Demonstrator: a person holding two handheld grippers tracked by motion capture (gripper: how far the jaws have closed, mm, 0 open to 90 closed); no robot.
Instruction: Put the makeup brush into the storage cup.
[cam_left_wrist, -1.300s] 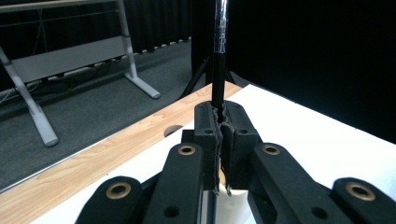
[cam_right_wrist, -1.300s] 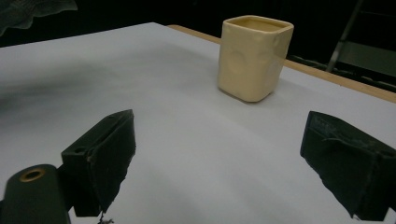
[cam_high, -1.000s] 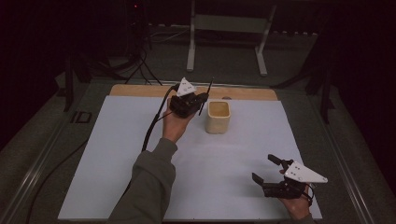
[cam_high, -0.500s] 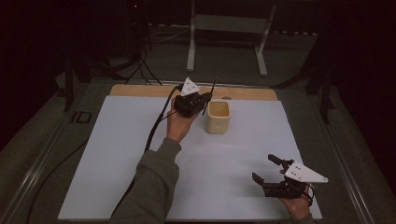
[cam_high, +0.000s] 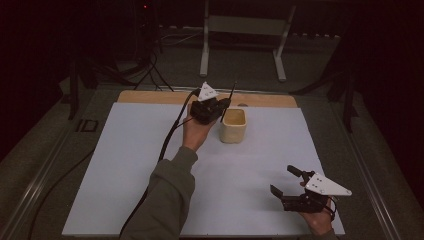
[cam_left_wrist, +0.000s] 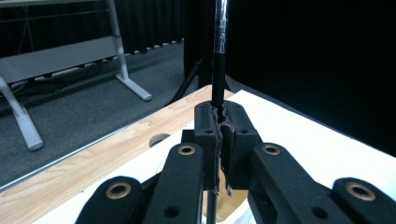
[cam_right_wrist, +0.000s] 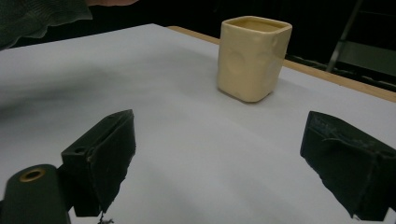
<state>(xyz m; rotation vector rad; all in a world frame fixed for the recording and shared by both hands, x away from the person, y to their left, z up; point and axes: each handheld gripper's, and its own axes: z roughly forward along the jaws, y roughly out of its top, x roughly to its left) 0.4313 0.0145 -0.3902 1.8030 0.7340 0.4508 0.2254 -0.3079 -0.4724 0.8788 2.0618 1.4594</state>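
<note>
Pen held over cup

Cup (cam_high: 233, 125): cream, square-mouthed, upright on white sheet (cam_high: 125, 165) toward bench far edge (cam_high: 150, 97). Landmark for entries below.
Left hand-held gripper (cam_high: 220, 106): touching-close at cup's left rim, jaws clamped on slim black pen (cam_left_wrist: 218, 56); pen's long axis near vertical, lower end hidden, apparently above cup mouth. Nearer hand.
Right hand-held gripper (cam_high: 286, 183): well apart, near side of cup, jaws spread wide, empty, facing cup.

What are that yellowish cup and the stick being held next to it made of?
The cup looks like glazed ceramic: cream, thick-walled, with soft dimples and a faint sheen. The stick, clamped in the left hand-held gripper, looks like a pen: matte black barrel, probably plastic, with a shiny, metal-looking section higher up. Neither can be confirmed by sight alone.
</note>
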